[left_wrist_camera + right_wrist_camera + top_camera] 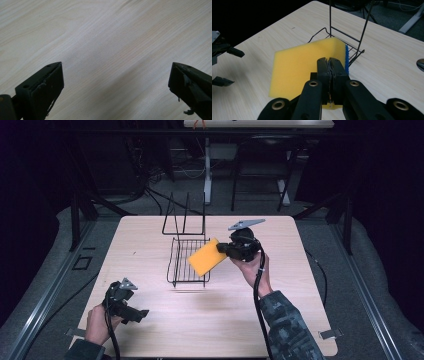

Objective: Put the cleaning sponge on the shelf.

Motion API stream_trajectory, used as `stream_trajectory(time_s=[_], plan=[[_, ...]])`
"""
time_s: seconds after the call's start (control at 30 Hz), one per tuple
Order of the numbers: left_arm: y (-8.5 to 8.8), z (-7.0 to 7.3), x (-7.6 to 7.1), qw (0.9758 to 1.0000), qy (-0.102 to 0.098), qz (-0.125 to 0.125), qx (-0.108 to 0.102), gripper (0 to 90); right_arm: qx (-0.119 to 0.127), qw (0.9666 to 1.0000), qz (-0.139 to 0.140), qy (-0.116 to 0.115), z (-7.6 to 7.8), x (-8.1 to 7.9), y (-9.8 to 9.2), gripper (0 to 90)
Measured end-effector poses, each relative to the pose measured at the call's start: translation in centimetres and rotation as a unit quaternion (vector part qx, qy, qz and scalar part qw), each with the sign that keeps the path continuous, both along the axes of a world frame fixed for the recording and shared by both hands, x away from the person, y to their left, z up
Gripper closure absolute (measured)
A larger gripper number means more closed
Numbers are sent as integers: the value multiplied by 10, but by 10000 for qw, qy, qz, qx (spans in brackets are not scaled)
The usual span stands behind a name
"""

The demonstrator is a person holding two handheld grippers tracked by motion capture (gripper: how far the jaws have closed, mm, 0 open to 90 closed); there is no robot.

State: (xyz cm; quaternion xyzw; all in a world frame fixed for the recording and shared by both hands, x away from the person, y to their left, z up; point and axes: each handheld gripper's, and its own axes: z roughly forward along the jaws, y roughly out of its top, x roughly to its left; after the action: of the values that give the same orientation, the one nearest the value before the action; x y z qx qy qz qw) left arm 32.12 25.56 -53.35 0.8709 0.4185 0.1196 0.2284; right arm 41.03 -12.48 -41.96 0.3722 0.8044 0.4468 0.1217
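Note:
A flat yellow sponge [207,257] with a blue edge [346,58] hangs tilted over the right part of a black wire rack [181,263] in mid-table. My right gripper [223,249] is shut on the sponge's near edge [297,67], and the sponge is pinched thin between the jaws. My left gripper [142,314] is held low over the table's front left, open, with bare wood between its fingers [51,82]. In the right gripper view the left gripper [227,66] shows at the left edge.
The wire rack has tall upright rods [184,215] at its far end. The light wooden table [150,240] has rounded corners, with dark floor, cables and table legs [207,167] beyond its far edge.

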Motion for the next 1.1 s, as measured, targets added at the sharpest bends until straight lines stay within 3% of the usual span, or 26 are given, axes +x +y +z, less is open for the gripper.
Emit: stream_trajectory(time_s=[0.77, 1.1], plan=[[0, -1, 0, 10000, 45, -20, 41, 3, 234, 9995, 62, 181, -19, 15, 26, 881], [0, -1, 0, 10000, 42, -22, 43, 3, 373, 9988, 13, 325, -35, 22, 39, 881]])
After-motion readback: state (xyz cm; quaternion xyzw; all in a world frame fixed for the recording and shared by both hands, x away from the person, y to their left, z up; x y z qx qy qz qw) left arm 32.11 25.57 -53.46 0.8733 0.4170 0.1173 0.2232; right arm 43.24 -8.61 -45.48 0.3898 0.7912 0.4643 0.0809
